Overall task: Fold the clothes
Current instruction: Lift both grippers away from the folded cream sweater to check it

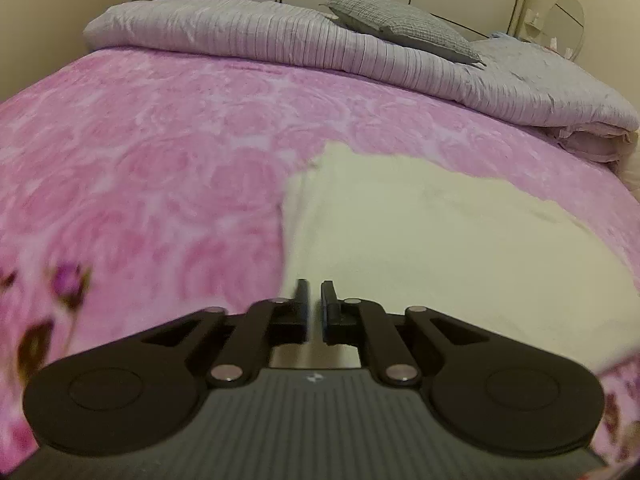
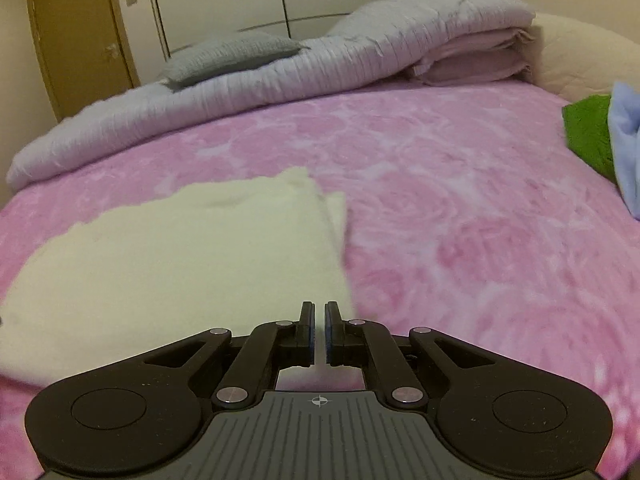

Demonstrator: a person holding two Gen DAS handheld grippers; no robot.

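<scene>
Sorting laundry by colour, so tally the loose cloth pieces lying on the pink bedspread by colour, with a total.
Cream: 1, cream folded cloth
Green: 1, green cloth
Light blue: 1, light blue cloth
Total: 3

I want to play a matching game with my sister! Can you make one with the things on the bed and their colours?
Things:
1. garment
2. blanket
3. pillow
4. cloth

Colours:
A. green
B. grey
C. cream
D. pink

Pairs: 1-C, 2-D, 3-B, 4-A
</scene>
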